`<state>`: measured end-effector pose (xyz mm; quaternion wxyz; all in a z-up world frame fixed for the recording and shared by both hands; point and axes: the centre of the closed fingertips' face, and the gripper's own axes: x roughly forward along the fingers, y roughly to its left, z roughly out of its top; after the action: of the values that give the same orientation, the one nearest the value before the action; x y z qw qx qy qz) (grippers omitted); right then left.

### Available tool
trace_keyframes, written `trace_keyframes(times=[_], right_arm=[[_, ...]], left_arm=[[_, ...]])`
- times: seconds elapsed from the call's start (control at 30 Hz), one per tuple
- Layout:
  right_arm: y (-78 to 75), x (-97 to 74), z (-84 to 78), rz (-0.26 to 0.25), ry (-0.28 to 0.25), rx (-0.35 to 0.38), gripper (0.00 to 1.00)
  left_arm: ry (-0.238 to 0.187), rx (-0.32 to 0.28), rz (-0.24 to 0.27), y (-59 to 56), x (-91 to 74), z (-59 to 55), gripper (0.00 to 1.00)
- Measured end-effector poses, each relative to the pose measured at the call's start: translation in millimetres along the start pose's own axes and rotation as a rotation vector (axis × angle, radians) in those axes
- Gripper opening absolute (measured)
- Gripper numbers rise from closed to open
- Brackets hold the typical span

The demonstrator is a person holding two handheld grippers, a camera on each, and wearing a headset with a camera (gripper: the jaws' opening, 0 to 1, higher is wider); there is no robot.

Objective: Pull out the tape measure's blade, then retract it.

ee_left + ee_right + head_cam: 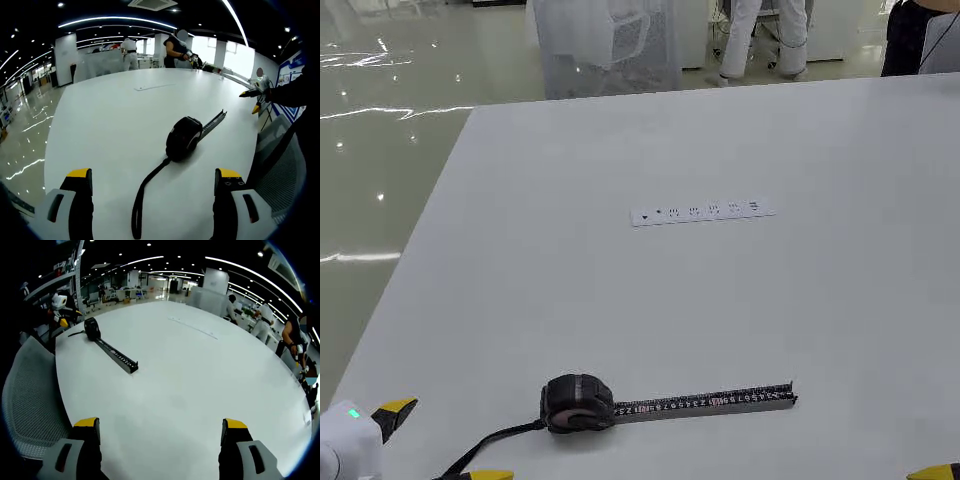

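The black round-cased tape measure (pixel 578 402) sits on the white table (pixel 740 300), close to the near edge and left of centre. Its dark blade (pixel 710 401), printed with pale numerals, lies drawn out to the right, ending in a small hook. A black wrist strap (pixel 490 442) trails from the case toward the near left.

I can see scale numerals printed along the tape measure's blade (pixel 710 402), but they are too small for me to read any single figure. The marks on the white power strip (pixel 702 212) are equally illegible.
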<state>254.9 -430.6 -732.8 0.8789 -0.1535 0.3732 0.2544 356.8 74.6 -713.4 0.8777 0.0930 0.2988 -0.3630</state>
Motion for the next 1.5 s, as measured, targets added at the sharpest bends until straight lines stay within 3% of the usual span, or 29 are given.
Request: trace_keyframes(times=[0.3, 0.7, 0.87, 0.93, 1.07, 1.5], right_arm=[[0.8, 5.1, 8.5, 0.035, 0.020, -0.069, 0.99], [-7.9, 13.7, 37.2, 0.074, 0.013, -0.144, 0.99], [-6.1, 17.6, 45.8, 0.084, 0.016, -0.184, 0.99], [-2.5, 19.6, 47.2, 0.101, 0.023, -0.214, 0.99], [6.2, 22.0, 44.8, 0.164, 0.057, -0.336, 0.94], [17.8, 40.5, 63.1, 0.250, 0.088, -0.386, 0.92]], left_arm=[[0.017, 0.003, -0.010, -5.3, 8.2, 6.2, 0.99], [0.022, 0.055, -0.058, -19.5, 22.1, 16.8, 0.99], [0.030, 0.054, -0.021, -17.3, 26.7, 23.2, 0.99], [0.031, 0.054, -0.019, -21.3, 28.3, 25.1, 0.99], [0.018, 0.049, -0.027, -31.1, 31.9, 30.1, 0.99], [-0.035, -0.021, 0.045, -41.1, 53.4, 33.9, 0.99]])
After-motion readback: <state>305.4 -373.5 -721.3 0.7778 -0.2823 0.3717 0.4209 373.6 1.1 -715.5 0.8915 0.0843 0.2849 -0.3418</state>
